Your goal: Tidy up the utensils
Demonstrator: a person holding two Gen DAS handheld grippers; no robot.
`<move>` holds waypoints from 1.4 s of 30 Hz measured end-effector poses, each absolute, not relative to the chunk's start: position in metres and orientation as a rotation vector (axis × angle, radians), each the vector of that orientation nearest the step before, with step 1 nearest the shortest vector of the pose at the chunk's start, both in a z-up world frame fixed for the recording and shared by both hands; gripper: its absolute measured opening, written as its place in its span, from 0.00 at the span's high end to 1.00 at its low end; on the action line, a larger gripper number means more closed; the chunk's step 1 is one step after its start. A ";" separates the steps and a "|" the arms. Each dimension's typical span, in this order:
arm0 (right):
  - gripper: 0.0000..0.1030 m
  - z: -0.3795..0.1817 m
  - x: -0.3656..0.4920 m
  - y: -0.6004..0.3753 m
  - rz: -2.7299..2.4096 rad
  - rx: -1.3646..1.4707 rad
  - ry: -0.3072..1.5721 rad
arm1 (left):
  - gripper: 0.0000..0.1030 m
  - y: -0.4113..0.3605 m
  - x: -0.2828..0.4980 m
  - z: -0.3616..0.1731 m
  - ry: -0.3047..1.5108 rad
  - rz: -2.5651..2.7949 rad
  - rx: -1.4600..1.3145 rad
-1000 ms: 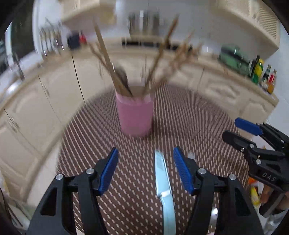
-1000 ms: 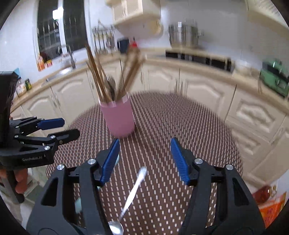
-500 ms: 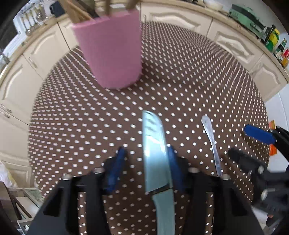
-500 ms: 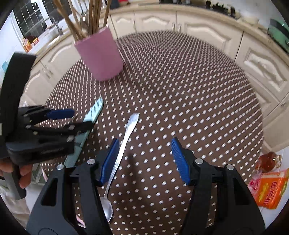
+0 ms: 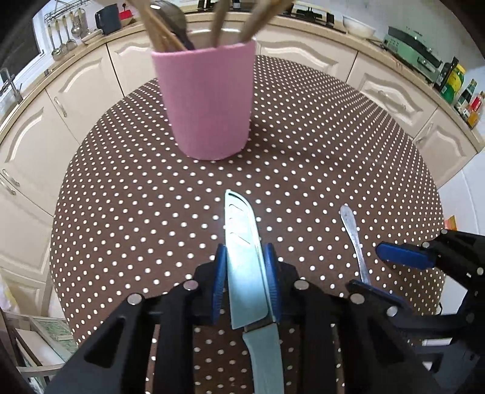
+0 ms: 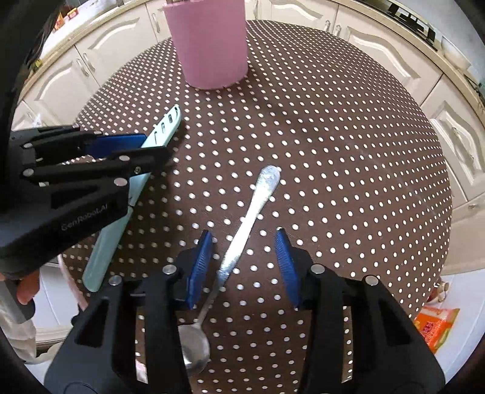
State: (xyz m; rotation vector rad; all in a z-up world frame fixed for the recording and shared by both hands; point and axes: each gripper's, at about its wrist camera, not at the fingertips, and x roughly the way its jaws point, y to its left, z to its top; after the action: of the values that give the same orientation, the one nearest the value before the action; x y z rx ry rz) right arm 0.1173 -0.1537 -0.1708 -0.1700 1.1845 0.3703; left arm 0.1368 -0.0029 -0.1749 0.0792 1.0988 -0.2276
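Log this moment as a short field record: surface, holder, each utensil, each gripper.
surface: round table with brown dotted cloth
holder: pink cup upright, holding wooden utensils
knife: pale blue knife flat on cloth, blade toward cup
spoon: metal spoon flat on cloth, bowl nearest camera
left gripper: jaws closing, blade between them, pads at its edges
right gripper: jaws closing, spoon handle between them, untouched

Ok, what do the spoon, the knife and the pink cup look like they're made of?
Spoon: looks like polished metal, silvery with bright glare along the handle.
Knife: pale teal all over, glossy blade with a white sheen, matte handle; coated steel or ceramic, can't tell.
Pink cup: matte, opaque, no glare; probably plastic or silicone, faintly ribbed surface.
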 end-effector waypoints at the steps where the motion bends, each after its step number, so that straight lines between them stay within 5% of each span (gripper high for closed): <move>1: 0.58 -0.167 0.115 -0.154 0.360 -0.193 1.168 | 0.76 -0.002 0.135 -0.172 1.095 -0.228 0.077; 10: 0.58 -0.154 0.086 -0.164 0.337 -0.502 1.090 | 0.76 0.029 0.102 -0.146 1.027 -0.234 0.018; 30: 0.58 -0.171 0.047 -0.138 0.491 -0.677 1.116 | 0.76 0.032 0.098 -0.144 1.011 -0.227 -0.018; 42: 0.58 -0.169 0.067 -0.066 0.568 -0.786 0.962 | 0.76 0.075 0.102 -0.147 1.013 -0.154 -0.088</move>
State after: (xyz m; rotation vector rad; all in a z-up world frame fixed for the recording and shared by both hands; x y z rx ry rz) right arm 0.0672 -0.0657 -0.1693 -0.7856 0.9615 0.5677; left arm 0.1024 0.0747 -0.1471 -0.0877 1.0133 -0.1538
